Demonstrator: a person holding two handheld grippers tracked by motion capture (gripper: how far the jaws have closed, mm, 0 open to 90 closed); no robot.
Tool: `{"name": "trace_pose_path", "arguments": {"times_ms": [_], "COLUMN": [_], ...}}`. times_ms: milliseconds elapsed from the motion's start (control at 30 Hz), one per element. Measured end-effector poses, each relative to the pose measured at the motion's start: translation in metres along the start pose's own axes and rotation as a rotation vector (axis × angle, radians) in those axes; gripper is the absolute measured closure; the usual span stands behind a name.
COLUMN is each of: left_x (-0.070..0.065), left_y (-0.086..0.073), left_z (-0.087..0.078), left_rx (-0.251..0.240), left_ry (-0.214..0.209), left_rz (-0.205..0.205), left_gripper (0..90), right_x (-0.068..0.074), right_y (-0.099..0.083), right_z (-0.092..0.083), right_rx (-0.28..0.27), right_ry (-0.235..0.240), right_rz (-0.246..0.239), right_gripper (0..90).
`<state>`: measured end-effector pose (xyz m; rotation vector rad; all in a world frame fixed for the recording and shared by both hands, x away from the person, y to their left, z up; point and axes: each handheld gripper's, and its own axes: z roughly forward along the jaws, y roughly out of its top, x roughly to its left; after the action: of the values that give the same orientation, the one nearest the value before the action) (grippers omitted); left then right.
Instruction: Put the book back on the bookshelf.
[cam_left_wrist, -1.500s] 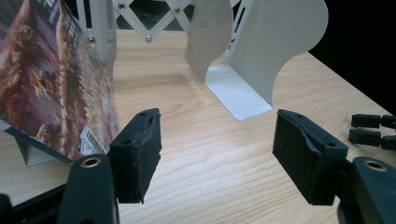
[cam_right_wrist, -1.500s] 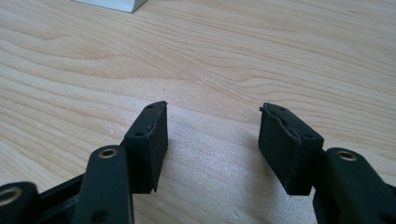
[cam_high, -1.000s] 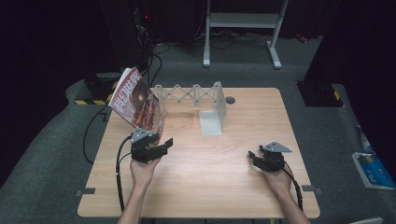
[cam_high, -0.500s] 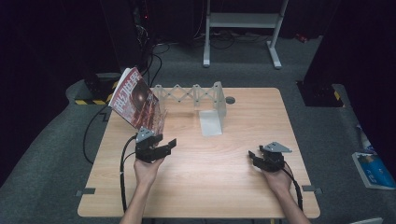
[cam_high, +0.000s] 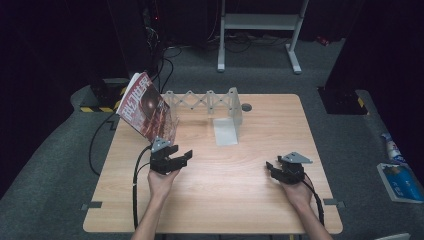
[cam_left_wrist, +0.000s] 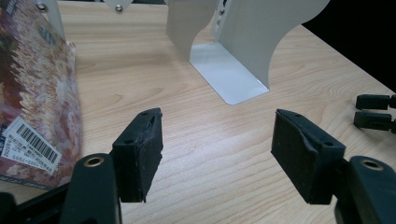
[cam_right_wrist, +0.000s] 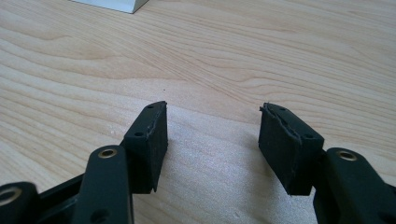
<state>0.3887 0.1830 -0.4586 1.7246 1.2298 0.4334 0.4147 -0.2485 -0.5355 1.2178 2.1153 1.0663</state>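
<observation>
A red magazine (cam_high: 146, 107) leans tilted against the left end of an expanding white rack (cam_high: 202, 100) at the back of the wooden table (cam_high: 240, 210). Its cover with a barcode label (cam_left_wrist: 32, 93) stands just left of my left gripper (cam_left_wrist: 217, 154). A white metal bookend (cam_high: 231, 120) stands at the rack's right end, and its foot plate (cam_left_wrist: 229, 77) lies ahead of the left gripper. My left gripper (cam_high: 176, 159) is open and holds nothing, a little in front of the magazine. My right gripper (cam_high: 276, 170) rests low over bare wood, also open (cam_right_wrist: 212, 144).
A small dark round disc (cam_high: 246, 106) lies on the table behind the bookend. A white stand frame (cam_high: 260, 30) is on the floor beyond. Cables (cam_high: 107, 135) trail off the left side. A blue and white packet (cam_high: 400, 180) lies on the floor at right.
My left gripper has slid a little to the right and slightly nearer the front edge. The right gripper has stayed put.
</observation>
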Motion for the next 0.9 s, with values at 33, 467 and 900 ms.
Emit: {"name": "trace_pose_path", "arguments": {"times_ms": [33,467,900], "left_x": [0.000,-0.002,-0.007], "left_y": [0.000,-0.006,-0.009], "left_z": [0.001,0.013,0.027], "left_rx": [0.002,0.025,0.048], "left_ry": [0.000,0.002,0.003], "left_rz": [-0.003,0.002,0.019], "left_gripper": [33.8,34.4,34.7], "right_x": [0.000,0.000,0.000], "right_y": [0.000,0.000,0.000], "right_z": [0.000,0.000,0.000], "right_rx": [0.001,0.000,0.000], "right_ry": [0.000,0.000,0.000], "right_rz": [0.003,0.002,0.001], "right_gripper": [42.4,42.4,42.4]}}
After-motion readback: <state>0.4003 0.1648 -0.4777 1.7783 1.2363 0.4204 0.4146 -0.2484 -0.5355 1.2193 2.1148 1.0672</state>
